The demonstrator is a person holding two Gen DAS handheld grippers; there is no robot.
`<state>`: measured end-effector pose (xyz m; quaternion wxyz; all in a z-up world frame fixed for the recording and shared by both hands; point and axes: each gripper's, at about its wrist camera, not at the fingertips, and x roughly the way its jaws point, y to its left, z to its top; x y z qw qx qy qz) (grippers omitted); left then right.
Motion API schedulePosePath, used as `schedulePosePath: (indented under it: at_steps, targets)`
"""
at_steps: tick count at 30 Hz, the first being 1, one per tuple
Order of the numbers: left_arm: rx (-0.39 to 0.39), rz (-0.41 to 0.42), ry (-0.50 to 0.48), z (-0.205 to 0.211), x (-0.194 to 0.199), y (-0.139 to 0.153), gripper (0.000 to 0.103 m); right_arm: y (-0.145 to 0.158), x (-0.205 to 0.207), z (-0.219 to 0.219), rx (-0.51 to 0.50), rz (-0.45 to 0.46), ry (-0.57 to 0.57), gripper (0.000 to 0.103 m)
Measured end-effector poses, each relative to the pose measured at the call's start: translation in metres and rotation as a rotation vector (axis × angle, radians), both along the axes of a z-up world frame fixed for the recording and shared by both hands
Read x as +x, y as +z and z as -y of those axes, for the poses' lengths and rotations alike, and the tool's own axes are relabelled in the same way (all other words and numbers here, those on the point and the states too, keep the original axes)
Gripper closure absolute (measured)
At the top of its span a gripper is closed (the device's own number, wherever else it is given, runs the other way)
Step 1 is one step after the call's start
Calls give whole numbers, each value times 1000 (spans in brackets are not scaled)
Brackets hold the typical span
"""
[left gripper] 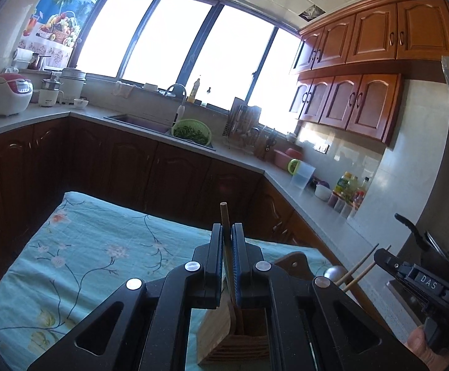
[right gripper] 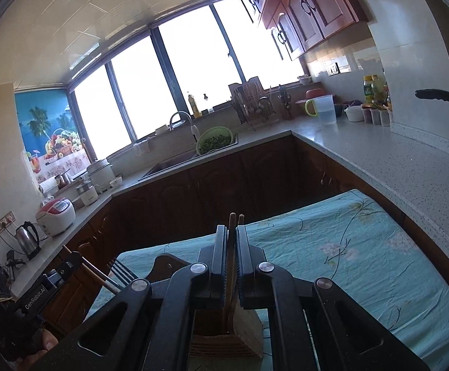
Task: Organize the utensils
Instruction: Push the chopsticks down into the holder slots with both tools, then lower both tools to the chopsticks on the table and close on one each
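Left gripper is clenched on a wooden stick standing upright in the wooden utensil holder below. Right gripper grasps two chopsticks (tips protruding above the fingers) over the same holder on the floral-clothed table.

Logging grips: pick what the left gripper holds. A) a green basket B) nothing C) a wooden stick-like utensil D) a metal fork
C: the left gripper is shut on a thin wooden utensil, its end rising between the pads above the wooden holder.
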<state>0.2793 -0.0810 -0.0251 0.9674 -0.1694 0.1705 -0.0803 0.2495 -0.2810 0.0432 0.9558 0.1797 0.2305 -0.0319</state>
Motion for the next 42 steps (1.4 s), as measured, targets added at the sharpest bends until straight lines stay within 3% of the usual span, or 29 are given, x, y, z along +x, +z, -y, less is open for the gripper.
schedulePosePath:
  at_steps: [7, 11, 12, 13, 14, 15, 18, 20, 23, 29, 32, 38, 42]
  targets:
    - [12, -13, -1, -2, 6, 16, 99, 1, 0, 3, 7, -20, 6, 98]
    - [2, -27, -11, -23, 3, 21, 94, -1, 0, 8, 37, -24, 28, 92]
    - [-7, -34, -20, -27, 2, 19, 82, -2, -2, 12, 56, -21, 31, 87]
    - [-19, -33, -19, -32, -1, 17, 74, -4, -5, 15, 82, -10, 35, 71]
    - [-34, -28, -14, -37, -4, 14, 55, -5, -9, 20, 107, 7, 35, 49]
    - [-54, -16, -15, -41, -9, 14, 48, -6, -13, 25, 125, 25, 30, 41]
    - [-71, 2, -31, -51, -14, 12, 43, -4, -25, 38, 158, 75, 22, 36]
    - [-55, -7, 0, -60, -14, 9, 34, -2, -33, 46, 150, 102, 0, 25]
    - [-76, -71, 19, -76, -9, -2, 32, -7, -45, 51, 92, 113, -56, 10]
    - [-128, -262, 51, -93, -3, -32, 32, -22, -67, 60, 28, 63, -188, 10]
    - [-141, -330, 48, -94, -7, -45, 33, -30, -72, 63, 37, 31, -197, 10]
    - [-127, -286, 7, -84, -17, -51, 33, -34, -86, 53, 38, 89, -154, 10]
    - [-176, -278, -24, -79, -33, -53, 34, -32, -103, 39, 64, 115, -117, 10]
